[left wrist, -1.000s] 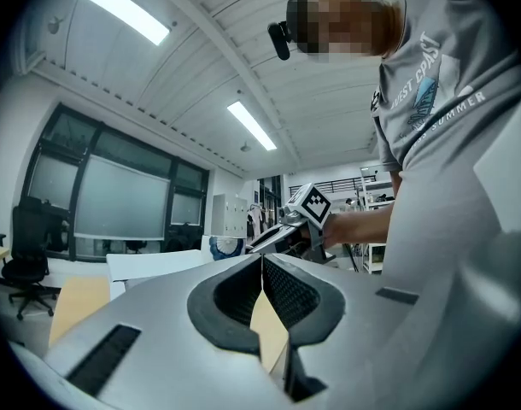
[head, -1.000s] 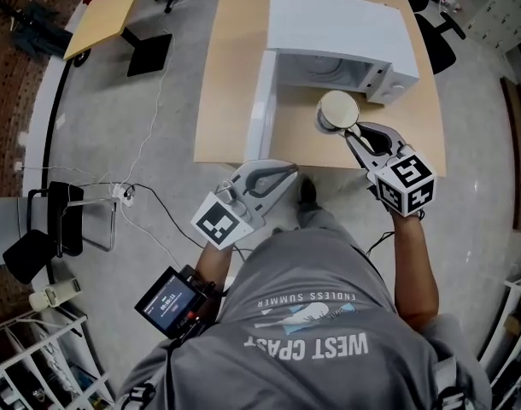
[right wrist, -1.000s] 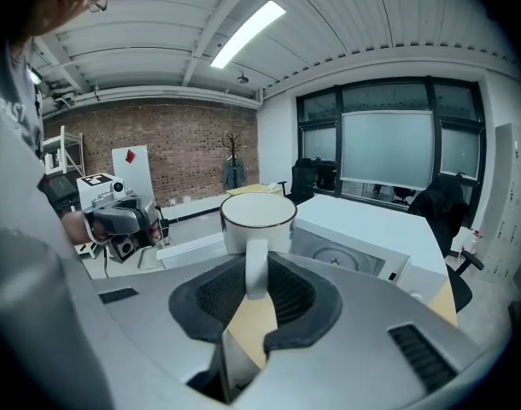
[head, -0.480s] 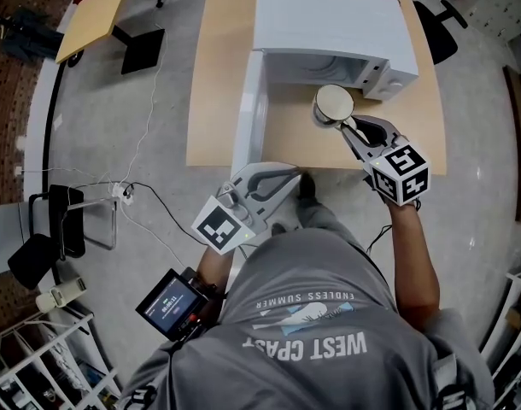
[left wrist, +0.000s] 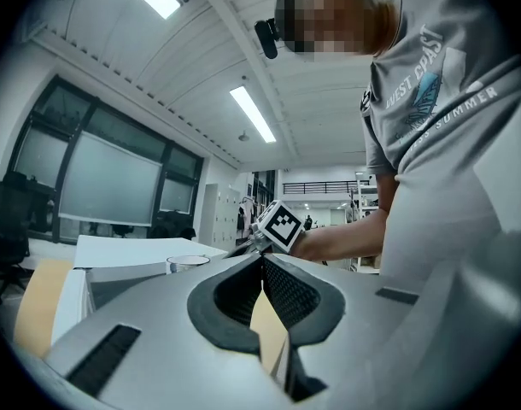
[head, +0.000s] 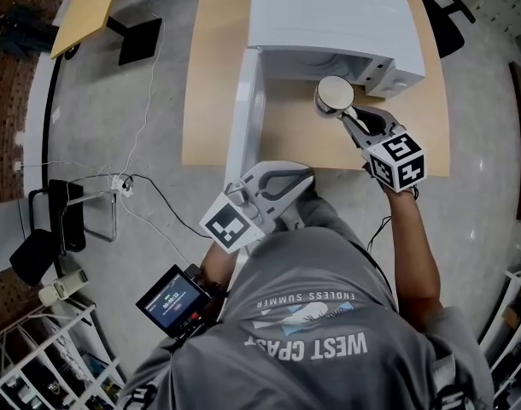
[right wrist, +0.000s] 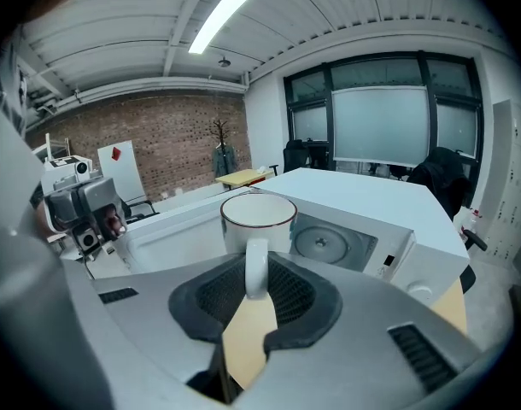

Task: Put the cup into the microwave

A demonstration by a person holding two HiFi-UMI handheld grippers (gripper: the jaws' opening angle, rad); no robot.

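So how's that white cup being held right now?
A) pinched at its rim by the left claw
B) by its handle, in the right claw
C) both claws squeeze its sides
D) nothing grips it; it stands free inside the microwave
B: in the right gripper view the right claw has its jaws closed on the handle of the white cup.

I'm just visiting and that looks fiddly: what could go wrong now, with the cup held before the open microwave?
The right hand-held gripper pinches the cup only by its handle, so it might tilt or slip. The cup hangs just outside the microwave; going in, it could knock the frame. The open door stands near the left hand-held gripper, which might bump it.
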